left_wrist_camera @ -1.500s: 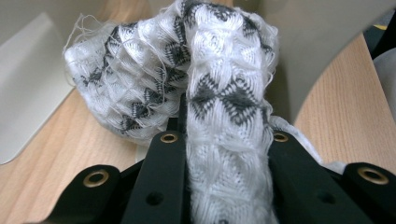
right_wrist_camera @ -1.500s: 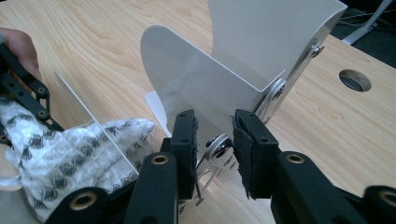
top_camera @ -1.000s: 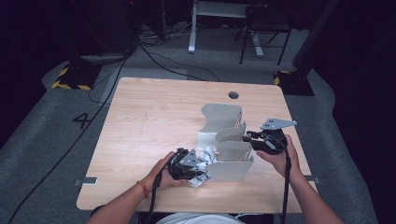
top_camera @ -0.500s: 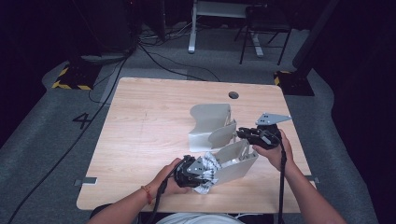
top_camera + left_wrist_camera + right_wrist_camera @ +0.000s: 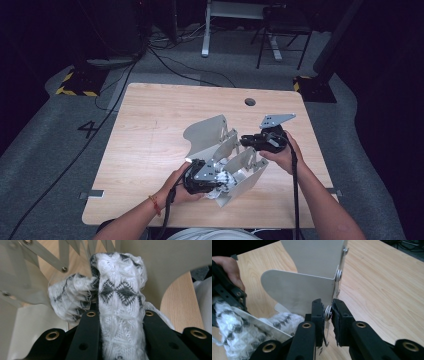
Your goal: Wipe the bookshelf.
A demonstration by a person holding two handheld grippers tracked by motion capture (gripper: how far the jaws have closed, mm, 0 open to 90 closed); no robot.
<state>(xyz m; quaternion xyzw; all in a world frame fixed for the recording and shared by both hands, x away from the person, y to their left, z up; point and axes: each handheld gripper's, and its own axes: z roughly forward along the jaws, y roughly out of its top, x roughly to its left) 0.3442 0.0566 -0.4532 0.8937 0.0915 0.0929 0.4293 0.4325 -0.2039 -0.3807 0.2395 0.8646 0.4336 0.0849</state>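
Sock [image 5: 117, 302], white knit with a grey diamond pattern, sits clamped between the left gripper's [image 5: 202, 177] jaws at the lower centre of the high view, against the grey folding rack [image 5: 220, 145] on the table [image 5: 150, 125]. The right gripper's [image 5: 262, 141] jaws are closed on the rack's hinged edge at a washer, right of centre. On the grey carpet at the left of the high view is a painted "4" [image 5: 89, 129]. The left gripper view shows the knit close up and the rack's riveted lattice bars [image 5: 42, 255] at upper left. The right gripper view shows the rack's flat panels [image 5: 299, 293] and, at its left edge, the sock under the other hand [image 5: 228, 267]. The table is light wood with a cable hole [image 5: 250, 102]; cables [image 5: 170, 55] and a chair [image 5: 280, 30] stand in the dark room behind.
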